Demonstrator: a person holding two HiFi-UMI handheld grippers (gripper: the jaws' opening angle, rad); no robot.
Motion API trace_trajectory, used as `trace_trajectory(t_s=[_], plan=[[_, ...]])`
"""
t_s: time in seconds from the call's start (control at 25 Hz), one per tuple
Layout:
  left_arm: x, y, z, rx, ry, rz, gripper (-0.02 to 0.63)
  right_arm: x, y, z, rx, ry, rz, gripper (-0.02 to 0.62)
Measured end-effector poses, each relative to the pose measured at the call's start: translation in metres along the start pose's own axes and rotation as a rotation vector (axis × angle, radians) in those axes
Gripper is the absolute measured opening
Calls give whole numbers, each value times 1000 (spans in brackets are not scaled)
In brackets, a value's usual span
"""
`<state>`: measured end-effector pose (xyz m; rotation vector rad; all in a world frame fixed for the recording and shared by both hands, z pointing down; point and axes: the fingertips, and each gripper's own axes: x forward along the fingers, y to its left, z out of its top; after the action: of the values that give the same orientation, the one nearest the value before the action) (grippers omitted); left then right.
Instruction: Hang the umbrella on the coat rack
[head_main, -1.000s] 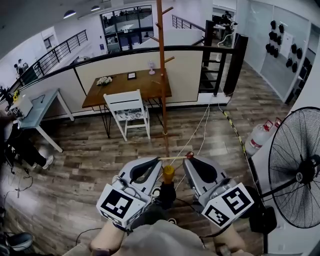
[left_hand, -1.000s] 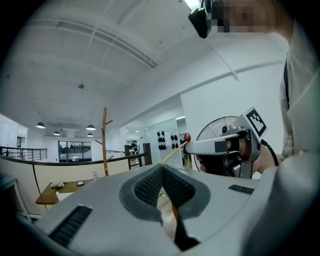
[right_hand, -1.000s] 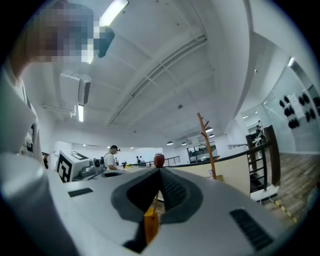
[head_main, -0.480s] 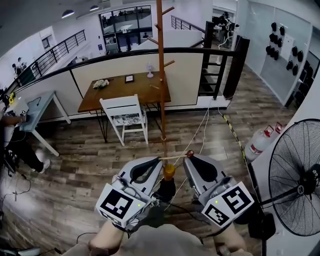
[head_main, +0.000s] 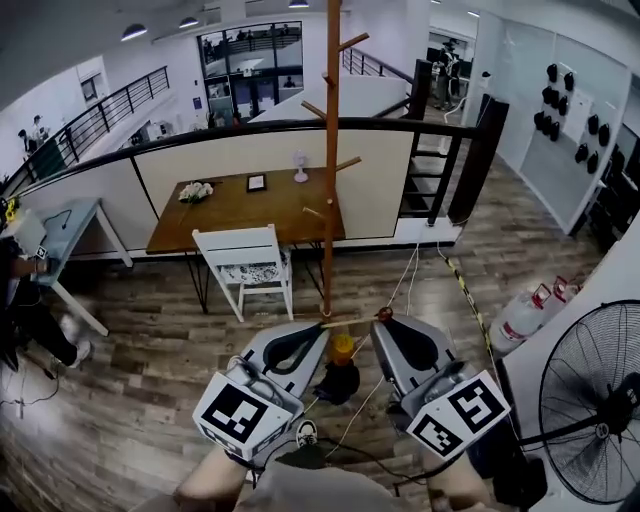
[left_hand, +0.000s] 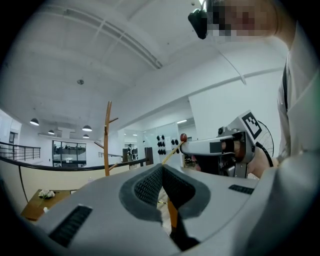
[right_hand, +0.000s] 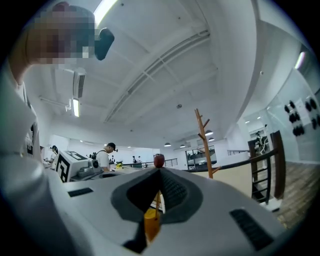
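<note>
Yellow-capped black umbrella (head_main: 341, 378) hangs; left tongs (head_main: 322, 325), right tongs (head_main: 380, 317) pinch its thin cord (head_main: 350, 319).

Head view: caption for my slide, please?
Left gripper and right gripper hold the umbrella cord before the coat rack.

The tall wooden coat rack (head_main: 331, 150) looms nearer and higher in the head view than a second ago. The white slatted chair (head_main: 243, 262) and the brown wooden tabletop (head_main: 230, 210) beside it have slid down and left. The big black floor fan (head_main: 590, 400) has sunk toward the lower right corner, now partly cut off.
</note>
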<state>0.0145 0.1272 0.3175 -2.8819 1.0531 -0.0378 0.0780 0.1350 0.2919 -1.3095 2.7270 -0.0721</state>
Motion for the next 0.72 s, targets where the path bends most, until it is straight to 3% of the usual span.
trace_trajectory(t_s=[0.4, 0.72], plan=[[54, 125, 38, 15, -81, -107, 2, 123, -45, 41, -64, -96, -48, 3], [96, 201, 97, 33, -156, -155, 2, 195, -78, 101, -120, -157, -41, 3]])
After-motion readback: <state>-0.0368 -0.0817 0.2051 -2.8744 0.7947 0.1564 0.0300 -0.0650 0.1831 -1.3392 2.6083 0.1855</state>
